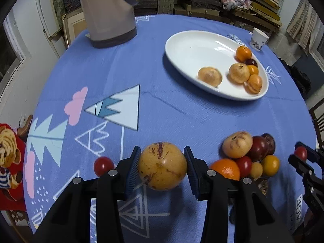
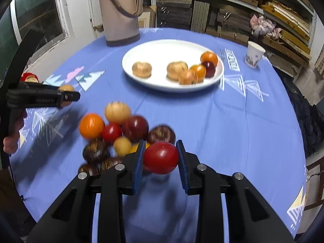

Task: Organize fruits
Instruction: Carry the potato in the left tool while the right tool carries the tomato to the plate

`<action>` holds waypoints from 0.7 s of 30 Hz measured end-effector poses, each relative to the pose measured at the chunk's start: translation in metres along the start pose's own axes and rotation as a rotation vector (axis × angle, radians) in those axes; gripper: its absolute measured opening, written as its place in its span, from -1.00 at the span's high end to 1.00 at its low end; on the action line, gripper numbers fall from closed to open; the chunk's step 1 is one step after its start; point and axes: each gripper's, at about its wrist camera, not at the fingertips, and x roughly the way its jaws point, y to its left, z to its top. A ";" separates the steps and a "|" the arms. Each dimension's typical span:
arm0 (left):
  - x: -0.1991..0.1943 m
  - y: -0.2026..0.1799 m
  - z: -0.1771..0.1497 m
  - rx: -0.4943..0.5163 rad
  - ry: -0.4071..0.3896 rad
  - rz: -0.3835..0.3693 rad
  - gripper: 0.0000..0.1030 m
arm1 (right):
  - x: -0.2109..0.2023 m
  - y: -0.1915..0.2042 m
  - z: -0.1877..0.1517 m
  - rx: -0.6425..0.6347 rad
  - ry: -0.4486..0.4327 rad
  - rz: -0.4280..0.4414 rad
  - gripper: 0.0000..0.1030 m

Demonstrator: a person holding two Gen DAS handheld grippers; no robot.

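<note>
My left gripper [image 1: 162, 167] is shut on a large tan, speckled fruit [image 1: 162, 166], held above the blue tablecloth. My right gripper [image 2: 161, 159] is shut on a small red tomato [image 2: 161, 158], lifted just over a pile of mixed fruits [image 2: 117, 129]. That pile [image 1: 249, 156] lies right of the left gripper in the left wrist view, where the right gripper [image 1: 301, 154] shows at the far right edge with the red tomato [image 1: 300, 153]. A white oval plate [image 1: 182, 46] [image 2: 141, 52] farther back holds several orange, tan and dark fruits. A lone red tomato [image 1: 103, 165] lies left of the left gripper.
A tall beige thermos jug [image 1: 107, 12] [image 2: 121, 10] stands at the back left of the round table. A paper cup [image 1: 259, 39] [image 2: 254, 54] stands at the back right. A red bag with a bear print [image 1: 10, 162] sits at the left edge. A hand [image 2: 12, 139] holds the left gripper [image 2: 66, 95].
</note>
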 end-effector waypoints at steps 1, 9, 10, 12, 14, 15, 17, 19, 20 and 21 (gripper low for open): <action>-0.002 -0.003 0.004 0.005 -0.004 -0.004 0.15 | 0.001 -0.001 0.005 0.002 -0.008 -0.002 0.41; -0.009 -0.028 0.054 0.025 -0.056 -0.040 0.15 | 0.022 0.002 0.058 0.007 -0.053 -0.014 0.41; -0.008 -0.031 0.061 0.025 -0.057 -0.041 0.15 | 0.027 0.002 0.066 0.010 -0.057 -0.012 0.41; -0.003 -0.036 0.076 0.027 -0.053 -0.044 0.15 | 0.035 0.001 0.078 0.012 -0.057 -0.009 0.41; 0.003 -0.040 0.091 0.026 -0.046 -0.046 0.15 | 0.049 -0.001 0.092 0.013 -0.047 -0.006 0.41; 0.008 -0.043 0.100 0.029 -0.045 -0.044 0.15 | 0.053 -0.002 0.095 0.011 -0.043 -0.007 0.41; 0.018 -0.046 0.116 0.031 -0.040 -0.044 0.15 | 0.067 -0.006 0.106 0.013 -0.027 -0.008 0.41; 0.028 -0.049 0.126 0.033 -0.032 -0.047 0.15 | 0.079 -0.010 0.112 0.016 -0.012 -0.006 0.41; 0.033 -0.049 0.131 0.034 -0.026 -0.051 0.15 | 0.085 -0.012 0.115 0.015 -0.005 -0.013 0.41; 0.041 -0.050 0.137 0.033 -0.017 -0.050 0.15 | 0.090 -0.013 0.117 0.015 0.000 -0.012 0.41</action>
